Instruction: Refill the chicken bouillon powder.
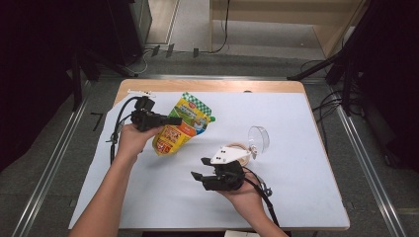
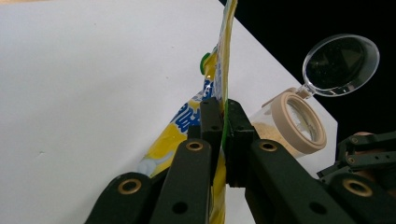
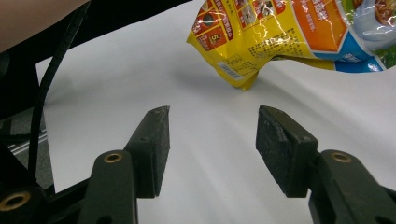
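1. Between the fingers of the left gripper, a yellow refill pouch is being held by one thin edge, the pads clamped flat on the film on either side.
2. Below those fingers the pouch is hanging with its lower corner reaching down toward the white sheet covering the bench; whether that corner is touching the sheet cannot be told.
3. The pouch's long axis is running on a slant, its green-checked top and small green cap pointing up and away from the person, its yellow base pointing down and back toward them.
4. Off to the far side of the left fingers, a clear jar is lying on its side, its tan-rimmed mouth open and its clear flip lid swung back.
5. The right gripper is waiting nearer the person with its fingers standing apart and nothing between them, the pouch's base just beyond their tips.
6. Judged from this, the step is steadying the pouch: the left grip should be staying firm on the seam while the right fingers take the lower end squarely, so the film is not twisting or slipping.
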`<state>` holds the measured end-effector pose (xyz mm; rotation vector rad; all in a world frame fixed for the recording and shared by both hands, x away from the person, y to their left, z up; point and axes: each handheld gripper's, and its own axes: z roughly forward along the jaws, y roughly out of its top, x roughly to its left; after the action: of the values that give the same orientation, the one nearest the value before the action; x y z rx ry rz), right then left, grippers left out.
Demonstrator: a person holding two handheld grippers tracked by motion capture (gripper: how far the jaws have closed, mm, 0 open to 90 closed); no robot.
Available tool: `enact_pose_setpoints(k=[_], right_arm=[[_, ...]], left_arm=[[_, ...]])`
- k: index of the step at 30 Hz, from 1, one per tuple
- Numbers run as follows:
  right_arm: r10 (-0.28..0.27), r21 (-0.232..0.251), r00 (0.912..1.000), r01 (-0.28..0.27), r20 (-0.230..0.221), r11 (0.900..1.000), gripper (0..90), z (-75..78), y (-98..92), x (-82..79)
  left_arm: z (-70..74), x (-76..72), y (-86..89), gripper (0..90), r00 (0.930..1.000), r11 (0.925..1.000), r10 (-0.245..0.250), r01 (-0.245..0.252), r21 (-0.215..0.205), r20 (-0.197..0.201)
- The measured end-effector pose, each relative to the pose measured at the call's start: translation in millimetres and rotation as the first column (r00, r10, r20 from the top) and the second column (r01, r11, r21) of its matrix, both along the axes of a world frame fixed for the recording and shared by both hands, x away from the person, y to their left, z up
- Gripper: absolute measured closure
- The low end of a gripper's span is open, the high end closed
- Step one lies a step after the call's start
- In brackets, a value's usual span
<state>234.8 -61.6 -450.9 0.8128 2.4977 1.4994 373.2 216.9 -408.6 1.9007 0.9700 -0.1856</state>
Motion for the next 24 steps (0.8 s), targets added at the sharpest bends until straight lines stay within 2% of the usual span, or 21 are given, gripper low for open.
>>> enact_pose_setpoints(k=[9, 13, 17, 24], right_arm=[[0.000, -0.009, 0.9999, 0.000, 0.015, 1.000, 46.0, 4.9, -2.1, 0.8], [0.003, -0.011, 0.9999, -0.002, 0.015, 1.000, 46.0, 7.6, -2.9, 1.1], [0.005, -0.009, 0.9998, -0.004, 0.021, 1.000, 46.0, 11.0, -5.0, 1.7], [0.003, -0.014, 0.9996, -0.003, 0.027, 1.000, 46.0, 14.7, -7.8, 3.9]], left_arm=[[-1.0, -5.0, 9.0, 89.4, 1.0000, 0.9999, 0.001, -0.001, -0.012, -0.001], [-0.2, -9.8, 14.4, 89.3, 0.9999, 1.0000, 0.003, -0.003, 0.002, 0.010], [1.7, -15.9, 18.3, 88.5, 0.9999, 0.9999, 0.010, -0.010, 0.007, 0.001], [3.0, -25.3, 23.2, 87.3, 0.9997, 0.9997, 0.010, -0.011, 0.022, 0.020]])
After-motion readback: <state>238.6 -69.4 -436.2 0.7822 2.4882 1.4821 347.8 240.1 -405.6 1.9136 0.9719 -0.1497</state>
